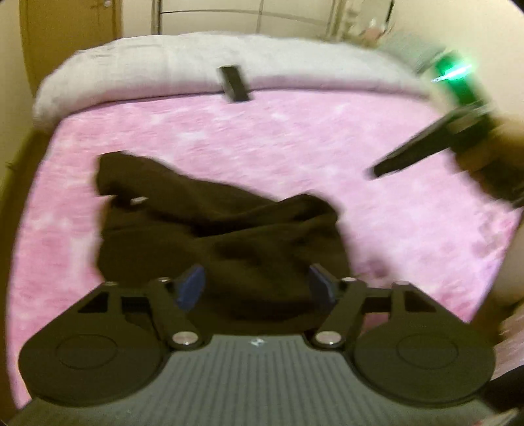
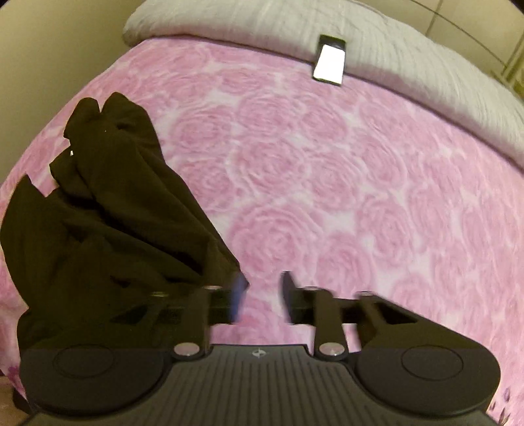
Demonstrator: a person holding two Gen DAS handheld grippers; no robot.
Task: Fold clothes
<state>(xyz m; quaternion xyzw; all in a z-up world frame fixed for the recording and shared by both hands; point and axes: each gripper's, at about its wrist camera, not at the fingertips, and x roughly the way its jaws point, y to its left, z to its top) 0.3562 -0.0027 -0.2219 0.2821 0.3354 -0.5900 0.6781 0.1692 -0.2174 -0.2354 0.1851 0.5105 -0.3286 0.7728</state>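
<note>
- Jaws of the left gripper (image 1: pixel 257 284) stand wide apart, released; the blue pads (image 1: pixel 191 286) sit to either side of the dark cloth below, and no fabric is pinched between them.
- Jaws of the right gripper (image 2: pixel 262 295) are parted by a moderate gap with only pink blanket showing through; nothing is held. Its fingertips are smeared by blur, so the exact gap is hard to read.
- From the left wrist view, the right gripper shows at the upper right as a black finger reaching in over the blanket, with a green light glowing on its body and a hand behind it; it is well apart from the garment.
- Lying crumpled on the bed is the black garment (image 1: pixel 213 236), a soft matte cloth bunched into thick ridges and folds, one lobe pushed up at its far left corner. In the right wrist view the same garment (image 2: pixel 114 209) lies to the left of the gripper, its near edge passing behind the left finger.
- Under it spreads a pink blanket (image 2: pixel 344 180), plush, with a raised pattern of large roses in pale and deeper pink.
- Along the far edge lies a grey quilted cover (image 2: pixel 245 19), ribbed in fine lines and mounded like a pillow.
- A small dark rectangular device (image 2: pixel 330 60) with a bright white face rests where the grey cover meets the pink blanket.
</note>
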